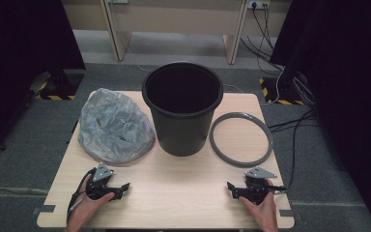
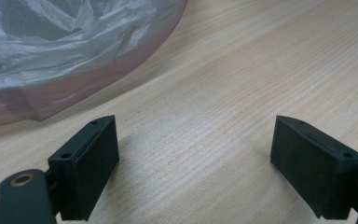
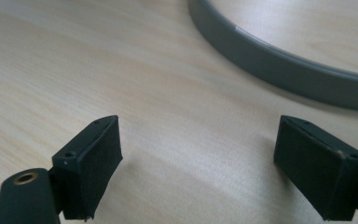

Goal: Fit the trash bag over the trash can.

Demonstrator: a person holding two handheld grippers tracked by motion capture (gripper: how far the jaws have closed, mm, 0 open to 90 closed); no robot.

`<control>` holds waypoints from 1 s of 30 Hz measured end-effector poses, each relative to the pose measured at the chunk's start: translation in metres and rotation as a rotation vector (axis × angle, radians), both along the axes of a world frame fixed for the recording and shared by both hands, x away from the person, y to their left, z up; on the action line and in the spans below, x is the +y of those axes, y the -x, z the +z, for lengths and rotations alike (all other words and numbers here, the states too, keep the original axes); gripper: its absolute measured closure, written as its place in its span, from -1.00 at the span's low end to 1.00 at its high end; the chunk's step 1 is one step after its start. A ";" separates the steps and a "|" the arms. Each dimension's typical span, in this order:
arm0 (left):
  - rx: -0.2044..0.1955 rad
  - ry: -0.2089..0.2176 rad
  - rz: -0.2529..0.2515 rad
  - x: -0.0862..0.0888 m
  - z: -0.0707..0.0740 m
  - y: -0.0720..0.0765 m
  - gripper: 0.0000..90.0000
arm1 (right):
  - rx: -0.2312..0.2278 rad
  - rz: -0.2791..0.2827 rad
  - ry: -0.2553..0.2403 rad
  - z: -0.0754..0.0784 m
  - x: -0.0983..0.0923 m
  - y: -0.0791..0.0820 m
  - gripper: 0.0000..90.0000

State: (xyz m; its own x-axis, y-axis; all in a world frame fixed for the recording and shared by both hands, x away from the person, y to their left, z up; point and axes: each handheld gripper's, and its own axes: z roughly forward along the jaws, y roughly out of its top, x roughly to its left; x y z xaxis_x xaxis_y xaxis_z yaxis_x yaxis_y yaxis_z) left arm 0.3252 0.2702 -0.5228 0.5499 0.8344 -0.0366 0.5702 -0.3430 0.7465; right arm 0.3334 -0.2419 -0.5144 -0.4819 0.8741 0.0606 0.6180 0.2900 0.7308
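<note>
On the light wooden desk [image 1: 174,188] stand a black round plastic bin [image 1: 182,108] in the middle, a crumpled grey translucent plastic bag [image 1: 113,125] just left of it, and a flat grey plastic ring [image 1: 241,139] to its right. The left claw [image 1: 118,189] and the right claw [image 1: 235,189] both rest near the front edge, wide open and holding nothing. Probably the bag goes in the bin first; the left claw should pinch one loose fold, not the whole bundle.
</note>
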 end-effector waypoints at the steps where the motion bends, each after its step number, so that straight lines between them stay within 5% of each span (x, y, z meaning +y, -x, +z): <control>1: 0.001 0.007 0.000 0.001 0.000 0.000 -0.68 | 0.001 -0.004 0.002 0.000 0.000 0.001 -0.66; 7: -0.011 0.094 0.015 0.006 0.002 0.000 -0.67 | -0.001 0.008 0.019 0.000 0.001 0.003 -0.68; 10: -0.043 0.117 0.033 0.007 0.009 -0.001 -0.67 | -0.011 0.020 0.062 -0.001 0.004 0.004 -0.70; 15: -0.093 0.163 0.072 0.013 0.026 -0.009 -0.67 | -0.003 0.016 0.066 -0.001 0.007 0.005 -0.72; 18: -0.125 0.158 0.103 0.016 0.036 -0.020 -0.67 | -0.003 0.016 0.066 -0.001 0.007 0.005 -0.72; 25: -0.135 0.142 0.170 0.019 0.045 -0.061 -0.67 | -0.001 0.015 0.065 -0.001 0.008 0.005 -0.73; 30: -0.103 0.104 0.181 0.013 0.037 -0.082 -0.67 | -0.005 0.021 0.069 -0.001 0.007 0.005 -0.73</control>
State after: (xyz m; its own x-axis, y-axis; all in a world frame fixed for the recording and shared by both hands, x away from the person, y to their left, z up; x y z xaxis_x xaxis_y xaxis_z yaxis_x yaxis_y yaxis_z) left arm 0.4075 0.2836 -0.4861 0.3971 0.9144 -0.0788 0.5344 -0.1606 0.8298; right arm 0.3288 -0.2347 -0.5152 -0.5003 0.8658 -0.0023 0.6073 0.3528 0.7118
